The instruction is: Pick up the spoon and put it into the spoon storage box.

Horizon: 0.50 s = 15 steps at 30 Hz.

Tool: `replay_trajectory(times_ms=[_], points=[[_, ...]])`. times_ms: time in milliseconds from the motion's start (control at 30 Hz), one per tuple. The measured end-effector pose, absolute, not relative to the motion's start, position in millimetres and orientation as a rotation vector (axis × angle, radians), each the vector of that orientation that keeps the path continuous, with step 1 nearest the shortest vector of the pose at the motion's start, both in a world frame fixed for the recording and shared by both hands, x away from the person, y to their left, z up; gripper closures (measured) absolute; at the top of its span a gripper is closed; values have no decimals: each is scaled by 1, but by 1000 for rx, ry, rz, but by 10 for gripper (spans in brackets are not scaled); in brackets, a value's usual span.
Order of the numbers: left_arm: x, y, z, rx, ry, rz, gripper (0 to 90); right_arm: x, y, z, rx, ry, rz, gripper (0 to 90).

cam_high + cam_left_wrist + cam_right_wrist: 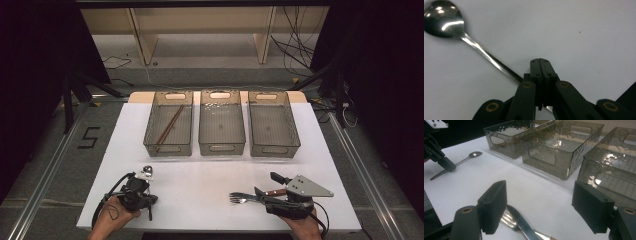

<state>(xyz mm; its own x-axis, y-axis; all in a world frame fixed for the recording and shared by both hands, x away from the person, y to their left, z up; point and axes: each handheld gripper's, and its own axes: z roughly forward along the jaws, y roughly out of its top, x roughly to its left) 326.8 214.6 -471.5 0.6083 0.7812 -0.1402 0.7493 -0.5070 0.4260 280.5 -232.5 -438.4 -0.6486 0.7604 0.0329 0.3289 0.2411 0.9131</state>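
A steel spoon lies on the white table at the front left, bowl toward the bins. My left gripper is shut on its thin handle; the same grip appears far off in the right gripper view, where the left gripper sits on the spoon. From above, the left gripper is low over the spoon. My right gripper is open at the front right, right gripper hovering just over a fork and a wooden-handled knife, whose blade crosses the fork.
Three grey see-through bins stand side by side at the back of the table: left bin with brown chopsticks inside, middle bin, right bin. Bare tabletop separates the bins from both hands.
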Motion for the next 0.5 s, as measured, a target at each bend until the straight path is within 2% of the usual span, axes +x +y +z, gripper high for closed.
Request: replay_trajectory(times_ms=[267,500], points=[[330,232,-469,2429,1255,87,888,280,-232,-438,994,2099,1388,287],[333,252,-468,2427,1341,148,888,280,-232,-438,994,2102,1387,287]])
